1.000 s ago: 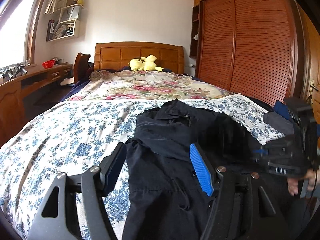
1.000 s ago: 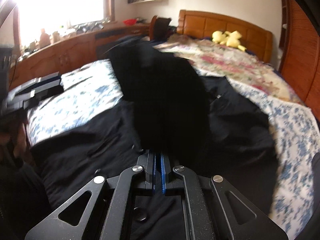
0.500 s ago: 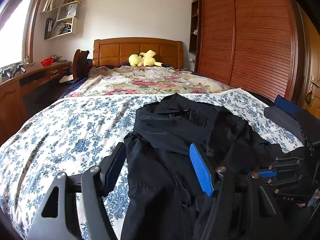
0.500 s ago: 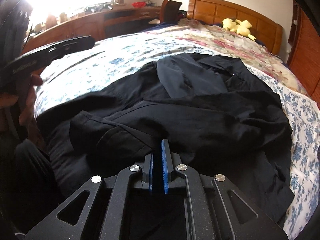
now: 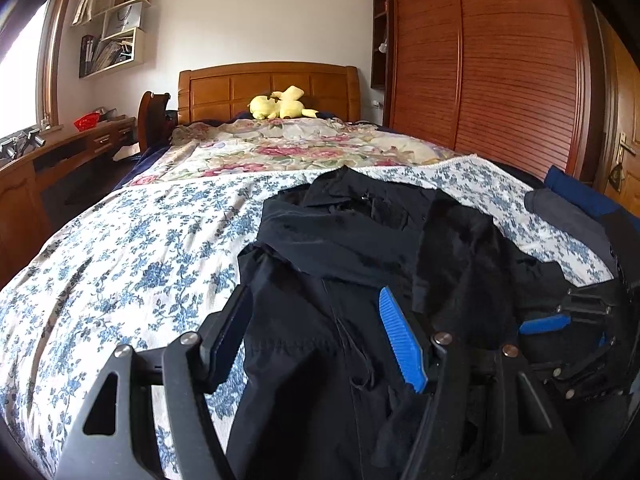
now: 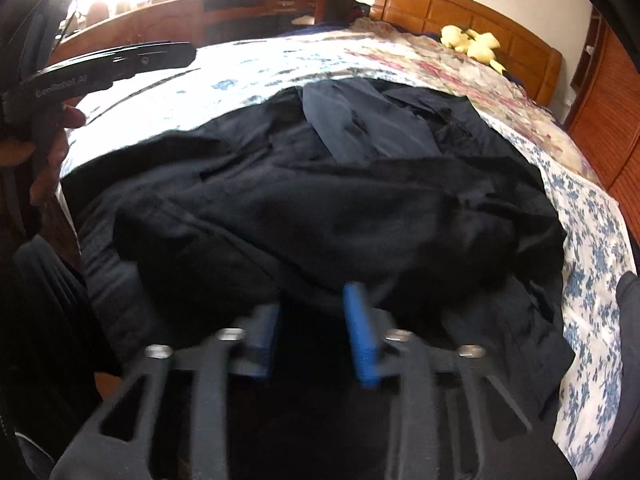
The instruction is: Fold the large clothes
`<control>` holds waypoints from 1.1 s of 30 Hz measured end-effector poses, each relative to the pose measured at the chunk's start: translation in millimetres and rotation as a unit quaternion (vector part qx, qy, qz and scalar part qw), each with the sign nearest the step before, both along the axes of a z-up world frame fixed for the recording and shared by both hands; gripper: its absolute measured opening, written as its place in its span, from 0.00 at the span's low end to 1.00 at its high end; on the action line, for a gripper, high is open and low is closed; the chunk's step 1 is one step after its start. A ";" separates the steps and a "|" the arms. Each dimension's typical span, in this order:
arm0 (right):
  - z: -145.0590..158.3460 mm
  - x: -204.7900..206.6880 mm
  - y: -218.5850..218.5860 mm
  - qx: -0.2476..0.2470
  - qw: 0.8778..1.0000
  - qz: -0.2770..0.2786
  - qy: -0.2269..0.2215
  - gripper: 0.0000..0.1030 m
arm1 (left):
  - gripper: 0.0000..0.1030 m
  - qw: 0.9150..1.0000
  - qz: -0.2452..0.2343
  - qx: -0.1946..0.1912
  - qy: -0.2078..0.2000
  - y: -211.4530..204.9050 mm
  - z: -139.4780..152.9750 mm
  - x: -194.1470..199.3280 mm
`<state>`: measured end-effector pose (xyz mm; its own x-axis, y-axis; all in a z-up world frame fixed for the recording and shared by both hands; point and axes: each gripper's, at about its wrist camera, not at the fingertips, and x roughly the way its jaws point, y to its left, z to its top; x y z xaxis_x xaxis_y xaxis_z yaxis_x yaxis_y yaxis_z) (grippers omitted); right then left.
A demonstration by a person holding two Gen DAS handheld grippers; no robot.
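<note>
A large black garment (image 5: 352, 264) lies crumpled on the blue-flowered bedspread (image 5: 120, 264); it also fills the right wrist view (image 6: 328, 208). My left gripper (image 5: 316, 332) is open, its jaws wide apart just above the garment's near part, holding nothing. My right gripper (image 6: 312, 324) is open over the garment's near edge, with no cloth between its blue pads. The right gripper also shows at the right edge of the left wrist view (image 5: 560, 320). The left gripper's body shows at the upper left of the right wrist view (image 6: 100, 68).
A pink-flowered quilt (image 5: 288, 144) and a yellow plush toy (image 5: 280, 106) lie toward the wooden headboard (image 5: 268, 88). A wardrobe (image 5: 500, 72) stands on the right, a desk (image 5: 60, 152) on the left. Folded dark clothes (image 5: 572, 208) lie at the bed's right edge.
My right gripper laid the lifted part of the garment down over the rest and opened, letting go. My left gripper stayed open and almost still.
</note>
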<state>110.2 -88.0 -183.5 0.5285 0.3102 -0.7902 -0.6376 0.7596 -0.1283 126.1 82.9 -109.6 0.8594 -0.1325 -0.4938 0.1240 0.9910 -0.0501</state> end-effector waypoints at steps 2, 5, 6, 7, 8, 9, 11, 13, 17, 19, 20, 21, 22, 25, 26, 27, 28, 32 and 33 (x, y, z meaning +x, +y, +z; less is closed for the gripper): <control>-1.6 -0.3 -7.1 0.010 1.000 -0.003 0.012 0.54 | 0.63 1.000 -0.003 0.002 0.003 -2.2 -2.4 -4.8; -0.1 -3.9 -16.9 0.013 1.000 -0.009 0.017 0.54 | 0.63 1.000 -0.007 0.006 0.008 -5.4 -6.8 -12.9; 3.0 -6.3 -21.0 0.020 1.000 -0.010 0.017 0.54 | 0.63 1.000 -0.008 0.008 0.009 -6.2 -8.1 -15.4; 7.5 -8.9 -25.6 0.030 0.999 -0.009 0.016 0.54 | 0.63 1.000 -0.008 0.009 0.011 -7.0 -9.6 -17.8; 11.1 -11.0 -27.3 0.036 0.999 -0.009 0.014 0.54 | 0.63 1.000 -0.009 0.010 0.013 -7.8 -10.8 -20.6; 16.4 -13.5 -29.6 0.044 0.999 -0.008 0.009 0.54 | 0.63 1.000 -0.009 0.010 0.015 -8.2 -12.0 -23.1; 26.1 -16.2 -30.5 0.058 0.998 -0.005 -0.001 0.54 | 0.63 1.000 -0.010 0.011 0.017 -8.2 -13.6 -27.8; 32.4 -14.4 -26.1 0.069 0.998 0.000 -0.005 0.54 | 0.63 1.000 -0.009 0.010 0.017 -6.6 -14.3 -32.4; 36.9 -2.6 -8.3 0.087 0.996 0.008 -0.009 0.54 | 0.63 1.000 -0.003 0.002 0.018 0.9 -16.1 -38.3; 34.7 8.5 3.0 0.095 0.995 0.009 -0.003 0.49 | 0.63 1.000 0.001 -0.004 0.020 5.9 -17.9 -39.7; 32.2 14.3 8.6 0.098 0.995 0.007 0.002 0.49 | 0.63 1.000 0.003 -0.007 0.023 8.4 -19.3 -40.2; 29.6 19.4 13.7 0.099 0.995 0.006 0.006 0.47 | 0.63 1.000 0.005 -0.008 0.025 10.5 -20.7 -40.6; 26.9 23.0 17.2 0.097 0.995 0.006 0.009 0.46 | 0.63 1.000 0.007 -0.009 0.028 12.1 -21.8 -40.9; 15.3 25.3 24.6 0.089 0.995 0.011 0.032 0.44 | 0.63 0.999 0.009 -0.010 0.029 14.8 -24.0 -43.7; 11.3 23.2 25.0 0.086 0.995 0.013 0.041 0.44 | 0.63 0.999 0.008 -0.010 0.030 16.1 -24.2 -44.8; 7.0 19.1 24.6 0.085 0.995 0.017 0.050 0.44 | 0.63 0.999 0.007 -0.011 0.031 15.8 -24.5 -45.2; 3.0 13.8 23.3 0.083 0.995 0.021 0.059 0.44 | 0.63 0.999 0.005 -0.013 0.032 15.1 -25.2 -45.3; -10.1 -9.1 14.6 0.080 0.994 0.024 0.074 0.44 | 0.63 0.999 -0.006 -0.015 0.043 7.8 -30.4 -44.3; -10.6 -12.5 12.2 0.083 0.994 0.023 0.073 0.44 | 0.63 0.999 -0.009 -0.015 0.046 5.2 -32.4 -43.7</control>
<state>97.7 -75.8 -194.1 0.3941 0.4637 -0.7935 -0.6742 0.7327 0.0933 82.4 88.0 -141.9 0.8074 -0.1636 -0.5669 0.1354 0.9865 -0.0919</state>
